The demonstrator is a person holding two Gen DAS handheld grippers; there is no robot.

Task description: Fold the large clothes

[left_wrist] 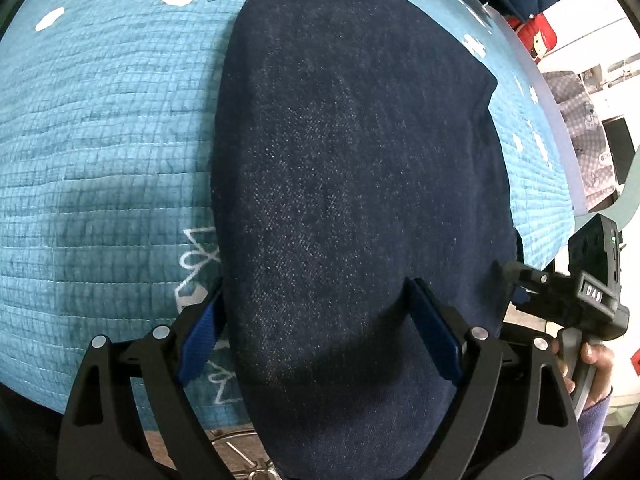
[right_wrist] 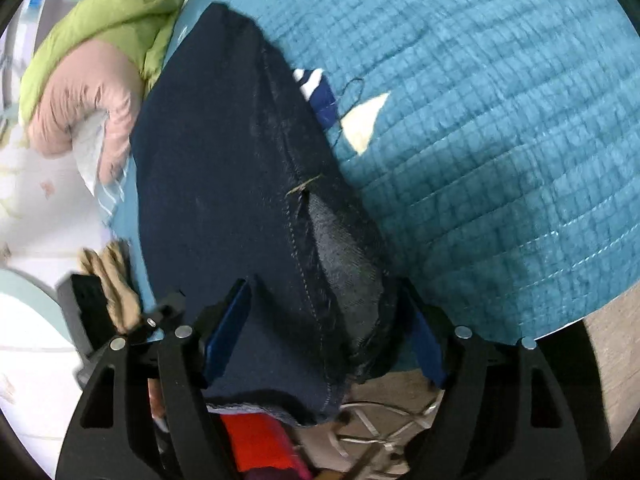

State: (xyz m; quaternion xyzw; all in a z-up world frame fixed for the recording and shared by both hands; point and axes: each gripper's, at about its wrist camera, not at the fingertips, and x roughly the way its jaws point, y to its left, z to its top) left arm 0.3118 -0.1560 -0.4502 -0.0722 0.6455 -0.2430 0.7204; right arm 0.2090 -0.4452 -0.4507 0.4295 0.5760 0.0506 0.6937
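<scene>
A dark navy denim garment lies lengthwise on a teal quilted cover. Its near end hangs over the front edge. My left gripper is open, its blue-padded fingers spread on either side of the garment's near end. My right gripper is open too, straddling the same garment where a stitched seam and a slit show. The right gripper also shows in the left wrist view, at the garment's right edge, held by a hand.
A green and pink padded jacket lies bunched at the cover's far left end. Tan fabric and a red cloth sit low by the edge. A metal stand is below. Navy and red items lie far right.
</scene>
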